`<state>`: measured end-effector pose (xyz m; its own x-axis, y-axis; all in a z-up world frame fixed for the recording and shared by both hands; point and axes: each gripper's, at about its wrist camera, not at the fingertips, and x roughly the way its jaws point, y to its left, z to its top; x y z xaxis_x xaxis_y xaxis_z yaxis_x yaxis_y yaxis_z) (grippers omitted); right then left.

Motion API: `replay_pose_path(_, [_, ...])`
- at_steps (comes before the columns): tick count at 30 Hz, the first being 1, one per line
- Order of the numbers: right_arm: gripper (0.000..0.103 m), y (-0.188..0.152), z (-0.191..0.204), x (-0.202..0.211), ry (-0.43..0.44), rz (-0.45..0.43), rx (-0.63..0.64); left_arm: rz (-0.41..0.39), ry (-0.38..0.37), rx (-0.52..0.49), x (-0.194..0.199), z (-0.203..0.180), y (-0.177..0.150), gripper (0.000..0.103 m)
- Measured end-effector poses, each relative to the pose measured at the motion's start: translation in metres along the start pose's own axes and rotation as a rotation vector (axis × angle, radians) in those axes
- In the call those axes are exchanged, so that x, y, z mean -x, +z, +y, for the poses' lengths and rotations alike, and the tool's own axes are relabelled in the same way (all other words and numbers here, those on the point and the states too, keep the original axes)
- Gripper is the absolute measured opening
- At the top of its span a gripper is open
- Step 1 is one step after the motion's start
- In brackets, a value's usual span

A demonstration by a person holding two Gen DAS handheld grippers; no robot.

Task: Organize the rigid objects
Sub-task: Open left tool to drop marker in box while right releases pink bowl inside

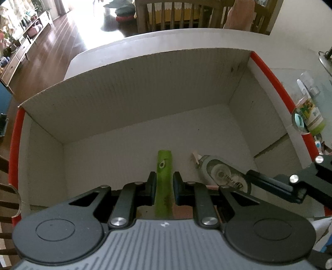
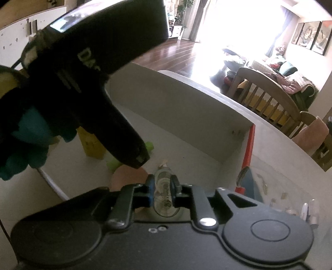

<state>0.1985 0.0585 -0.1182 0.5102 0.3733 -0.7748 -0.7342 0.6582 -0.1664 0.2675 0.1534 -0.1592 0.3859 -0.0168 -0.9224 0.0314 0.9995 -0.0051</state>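
Observation:
A white cardboard box (image 1: pixel 134 87) with red edges sits on the table. In the left wrist view my left gripper (image 1: pixel 164 183) is inside the box, its pads close on either side of a flat green stick with a cartoon eye (image 1: pixel 165 166); small gaps show beside it. My right gripper (image 2: pixel 162 187) is shut on a clear correction-tape dispenser (image 2: pixel 165 197), held low inside the box. The dispenser (image 1: pixel 220 170) also shows right of the green stick, with the right gripper's finger (image 1: pixel 269 183) on it.
The left gripper's body (image 2: pixel 99 62) fills the upper left of the right wrist view. A yellow block (image 2: pixel 92 145) stands behind it. Bottles and small items (image 1: pixel 311 116) stand right of the box. Wooden chairs (image 1: pixel 186 14) stand beyond the table.

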Motion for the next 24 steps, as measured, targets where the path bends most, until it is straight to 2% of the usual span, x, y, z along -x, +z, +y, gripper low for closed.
replay_pose_path(4, [0.02,-0.002,-0.001,0.007,0.003,-0.001,-0.017,0.006,0.009,-0.003,-0.001,-0.003,0.001,0.017])
replay_pose_path(8, [0.028,-0.004,-0.007,0.016,0.01,-0.011,-0.055,-0.002,0.002,0.003,0.003,-0.004,0.0,0.017])
replay_pose_path(11, [0.03,-0.003,-0.014,0.021,0.02,-0.021,-0.086,-0.014,0.009,0.006,0.008,-0.002,-0.003,0.017])
replay_pose_path(20, [0.041,-0.005,-0.028,0.043,0.029,-0.06,-0.16,-0.075,0.007,0.018,0.037,-0.004,-0.013,0.017])
replay_pose_path(24, [0.042,-0.008,-0.033,0.056,0.045,-0.079,-0.192,-0.1,0.014,0.026,0.053,-0.004,-0.014,0.017])
